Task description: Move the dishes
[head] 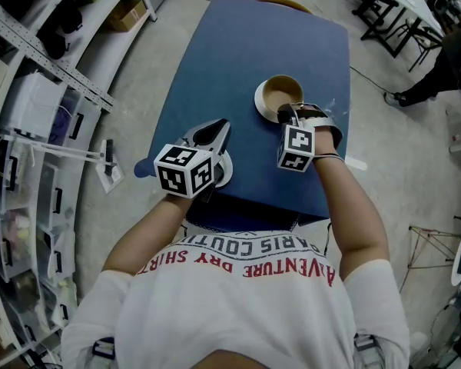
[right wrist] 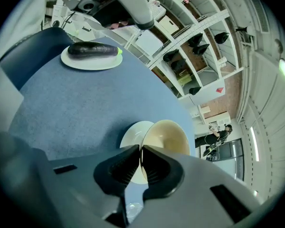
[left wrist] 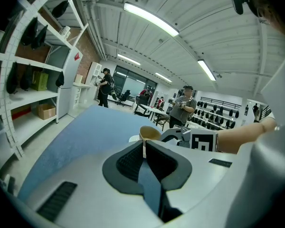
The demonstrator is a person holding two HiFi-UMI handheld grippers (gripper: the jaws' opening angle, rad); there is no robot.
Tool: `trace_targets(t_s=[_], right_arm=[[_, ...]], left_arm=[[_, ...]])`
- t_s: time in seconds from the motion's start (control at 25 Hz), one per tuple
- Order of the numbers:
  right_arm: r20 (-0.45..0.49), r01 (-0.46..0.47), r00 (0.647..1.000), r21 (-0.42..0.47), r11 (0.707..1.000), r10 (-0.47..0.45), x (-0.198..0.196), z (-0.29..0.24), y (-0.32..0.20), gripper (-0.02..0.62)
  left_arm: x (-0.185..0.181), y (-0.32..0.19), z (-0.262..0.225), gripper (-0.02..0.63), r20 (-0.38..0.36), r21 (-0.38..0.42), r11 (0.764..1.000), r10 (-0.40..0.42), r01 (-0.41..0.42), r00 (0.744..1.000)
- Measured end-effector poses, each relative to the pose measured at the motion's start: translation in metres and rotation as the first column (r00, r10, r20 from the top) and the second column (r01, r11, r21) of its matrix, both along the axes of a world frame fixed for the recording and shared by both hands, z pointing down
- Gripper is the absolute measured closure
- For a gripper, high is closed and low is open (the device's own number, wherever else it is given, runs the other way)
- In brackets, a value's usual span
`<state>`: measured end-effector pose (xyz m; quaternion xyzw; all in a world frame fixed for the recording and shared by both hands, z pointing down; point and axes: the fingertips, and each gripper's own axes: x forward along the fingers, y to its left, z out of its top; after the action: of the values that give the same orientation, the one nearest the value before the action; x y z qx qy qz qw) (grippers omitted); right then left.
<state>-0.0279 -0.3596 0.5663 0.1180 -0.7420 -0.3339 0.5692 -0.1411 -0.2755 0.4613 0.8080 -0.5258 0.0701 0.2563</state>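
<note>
Toward the right edge of the counter [head: 215, 60], about midway between its near and far edges, the tan bowl [head: 280, 92] stood in a small white plate [head: 260, 104]. My right hand-held gripper [head: 290, 115] was closed on the bowl's near rim, one jaw inside the wall and one outside, with only the thin wall between them. By the near edge, toward the left corner, a second white plate [right wrist: 92, 63] carried what looked like a dark aubergine [right wrist: 92, 49]. My left hand-held gripper [head: 219, 129] hung over it with its jaws drawn together, and I could make out nothing held in them.

I judged the bowl to be stiff, light and smooth, so slippery under the pads and liable to chip if knocked. The rim was the only place to pinch it. Because that hold was off-centre, the bowl could swing or tip as it rose, so a slow, level lift seemed wise. I supposed the small plate beneath was loose and might cling or slide. The other plate would be best taken by its rim and kept flat, since the aubergine could roll.
</note>
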Motion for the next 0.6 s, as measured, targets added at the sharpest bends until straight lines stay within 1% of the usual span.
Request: trace_targets(t_s=[0.16,0.36,0.6], right_arm=[[0.009,-0.006,1.0,0.033,0.999,0.005,0.007,-0.014,0.009,0.56],[0.02,-0.033,0.999,0.052,0.998,0.032,0.028,-0.029,0.024,0.56],[0.001,-0.078,0.997,0.043,0.996,0.078,0.057,-0.029,0.055,0.56]], left_arm=[[0.005,0.006,-0.002,0.566,-0.005,0.007,1.0,0.009,-0.009,1.0],[0.017,0.015,-0.009,0.566,-0.011,0.019,0.999,0.034,-0.034,0.999],[0.029,0.029,-0.014,0.566,-0.022,0.029,0.998,0.061,-0.06,0.998]])
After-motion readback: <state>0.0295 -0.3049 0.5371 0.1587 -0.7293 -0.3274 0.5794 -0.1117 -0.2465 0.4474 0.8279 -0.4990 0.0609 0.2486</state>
